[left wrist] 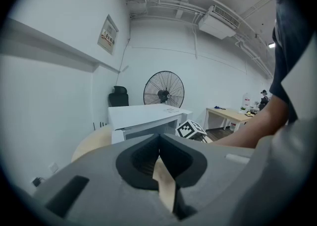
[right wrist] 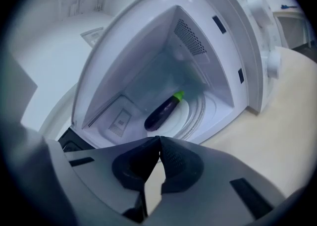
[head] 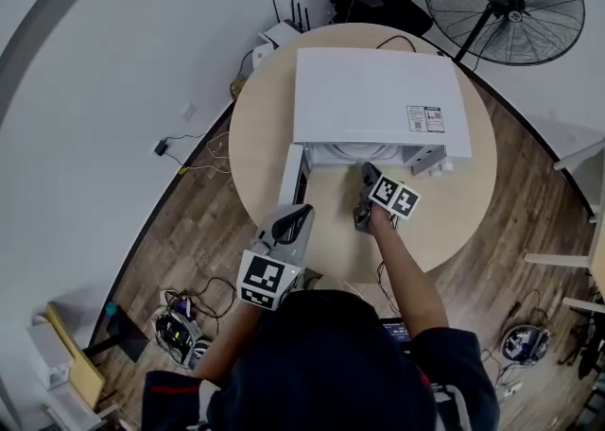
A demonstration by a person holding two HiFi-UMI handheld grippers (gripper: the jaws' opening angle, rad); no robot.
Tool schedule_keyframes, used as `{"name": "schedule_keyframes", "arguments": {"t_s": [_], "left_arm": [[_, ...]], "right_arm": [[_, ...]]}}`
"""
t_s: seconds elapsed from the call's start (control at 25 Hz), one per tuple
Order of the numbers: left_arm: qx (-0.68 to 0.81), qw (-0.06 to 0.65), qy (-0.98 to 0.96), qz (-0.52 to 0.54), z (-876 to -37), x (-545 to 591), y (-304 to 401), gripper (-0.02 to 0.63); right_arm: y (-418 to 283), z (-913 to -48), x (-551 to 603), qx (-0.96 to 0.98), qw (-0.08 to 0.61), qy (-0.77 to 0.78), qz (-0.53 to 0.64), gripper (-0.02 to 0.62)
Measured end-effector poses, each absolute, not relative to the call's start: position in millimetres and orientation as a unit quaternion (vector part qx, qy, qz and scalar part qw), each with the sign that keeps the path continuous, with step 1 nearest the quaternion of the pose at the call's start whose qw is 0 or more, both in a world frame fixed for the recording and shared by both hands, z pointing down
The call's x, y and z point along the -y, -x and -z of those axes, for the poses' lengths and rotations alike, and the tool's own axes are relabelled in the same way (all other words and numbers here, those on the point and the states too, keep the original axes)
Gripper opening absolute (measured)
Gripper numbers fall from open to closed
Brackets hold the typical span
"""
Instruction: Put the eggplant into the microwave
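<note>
Entry: eggplant (right wrist: 163, 112) lay on turntable (right wrist: 197, 113) inside microwave (head: 378, 98), door (head: 293, 174) open; R gripper (right wrist: 158, 138) at opening, jaws together, empty; L gripper (left wrist: 159, 138) likewise closed, empty; placing judged done, next prob. shutting door.

The left gripper (left wrist: 159, 140) sits close in front of the person's torso (head: 331, 353), pointing forward and slightly right. Its jaws are pressed together with nothing between them. The right gripper (right wrist: 159, 141) reaches out ahead of it on a stretched, bare forearm (head: 408, 268), marker cube (head: 394, 196) uppermost — jaws likewise closed tip to tip, empty. The two grippers are apart, the right one further forward.
</note>
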State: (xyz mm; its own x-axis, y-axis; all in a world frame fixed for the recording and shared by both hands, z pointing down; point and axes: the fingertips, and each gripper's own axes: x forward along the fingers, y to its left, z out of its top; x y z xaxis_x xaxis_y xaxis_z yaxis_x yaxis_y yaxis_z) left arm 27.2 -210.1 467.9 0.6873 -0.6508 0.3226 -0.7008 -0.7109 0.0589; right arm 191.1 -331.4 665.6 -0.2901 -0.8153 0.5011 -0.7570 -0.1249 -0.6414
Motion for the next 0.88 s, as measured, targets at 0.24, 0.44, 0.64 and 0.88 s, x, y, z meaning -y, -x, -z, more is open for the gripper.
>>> {"name": "schedule_keyframes", "arguments": {"t_s": [0.24, 0.44, 0.64, 0.88], "left_arm": [[0.361, 0.092, -0.917, -0.141, -465.6, 206.1, -21.8, 0.015], [0.347, 0.081, -0.925, -0.132, -456.3, 204.8, -20.9, 0.015], [0.339, 0.065, -0.931, -0.117, -441.3, 204.4, -19.0, 0.015], [0.342, 0.046, -0.934, -0.092, -419.1, 202.3, -11.3, 0.015]], "right_arm": [[-172.0, -623.1, 300.0, -0.724, -0.026, 0.571, 0.387, 0.012], [-161.4, -568.6, 271.8, -0.759, -0.039, 0.569, 0.314, 0.012], [-159.7, -502.5, 242.2, -0.779, -0.022, 0.579, 0.239, 0.012], [-152.0, -432.6, 211.7, -0.797, -0.017, 0.586, 0.145, 0.011]]}}
